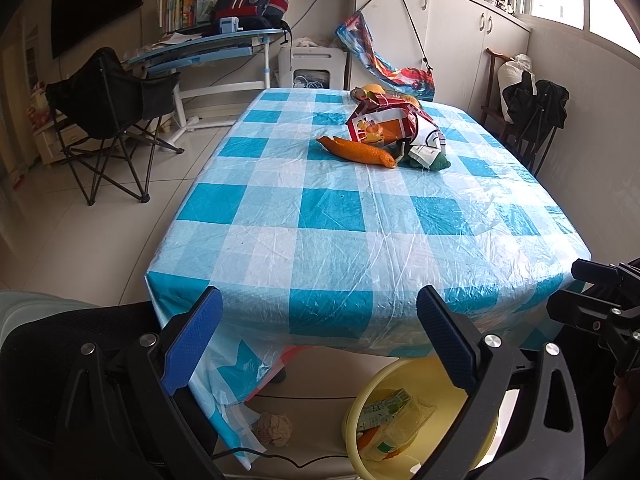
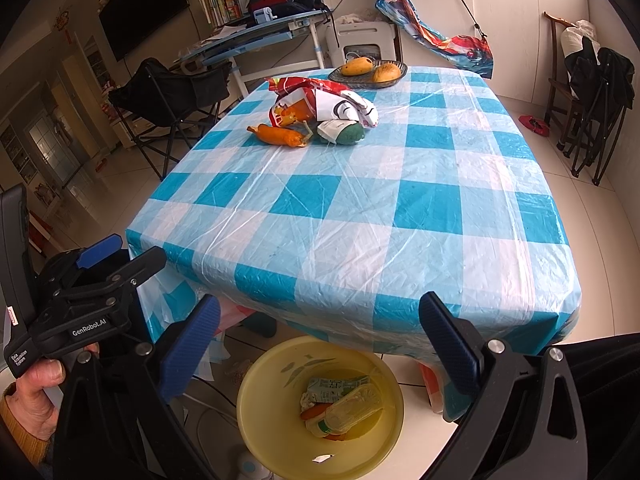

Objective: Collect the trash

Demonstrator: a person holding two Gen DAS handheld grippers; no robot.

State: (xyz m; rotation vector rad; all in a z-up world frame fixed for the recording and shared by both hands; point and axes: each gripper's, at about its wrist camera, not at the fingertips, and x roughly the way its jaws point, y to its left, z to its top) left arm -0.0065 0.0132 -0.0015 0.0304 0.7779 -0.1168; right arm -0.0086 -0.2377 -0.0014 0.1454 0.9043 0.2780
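A yellow basin [image 2: 256, 432] stands on the floor below the table's near edge, holding a plastic bottle [image 2: 352, 404] and a green carton [image 2: 332, 385]; it also shows in the left wrist view [image 1: 362, 394]. On the far part of the checked table [image 2: 360, 208] lie a red-and-white snack bag [image 2: 320, 100], an orange carrot toy [image 2: 278, 135] and a green toy with a white tag [image 2: 346, 133]. My left gripper [image 1: 320, 312] and right gripper [image 2: 320, 320] are both open and empty, held near the table's front edge above the basin.
A dark plate with two yellow fruits [image 2: 368, 70] sits at the table's far edge. A crumpled brown paper ball [image 1: 274, 428] lies on the floor under the table. Folding chairs [image 1: 108, 120] stand left and right, and a desk [image 1: 208, 46] stands behind.
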